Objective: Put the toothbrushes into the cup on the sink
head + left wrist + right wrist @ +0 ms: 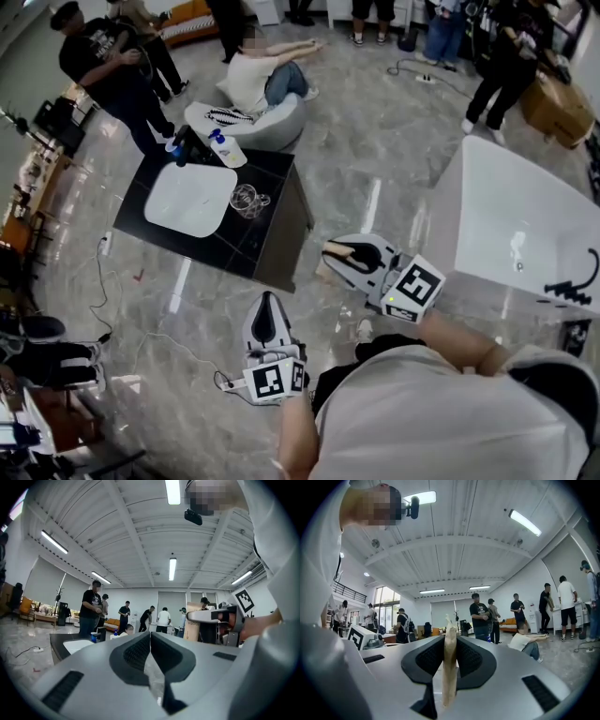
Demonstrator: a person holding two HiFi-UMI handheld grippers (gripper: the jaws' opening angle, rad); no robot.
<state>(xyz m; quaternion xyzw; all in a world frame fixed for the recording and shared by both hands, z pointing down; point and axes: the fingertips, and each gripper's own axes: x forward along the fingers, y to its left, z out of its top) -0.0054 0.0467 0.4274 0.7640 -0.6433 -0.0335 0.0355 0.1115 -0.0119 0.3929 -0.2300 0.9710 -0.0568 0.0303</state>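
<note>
Black counter (272,239) holds the cup (246,199), well apart from the right gripper (330,251) clamping a toothbrush (449,667); left gripper (268,298) closed.

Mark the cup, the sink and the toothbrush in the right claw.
cup (247,199), head view, glass wall
sink (187,202), head view, bare white basin
toothbrush (449,667), right gripper view, tan handle
</note>
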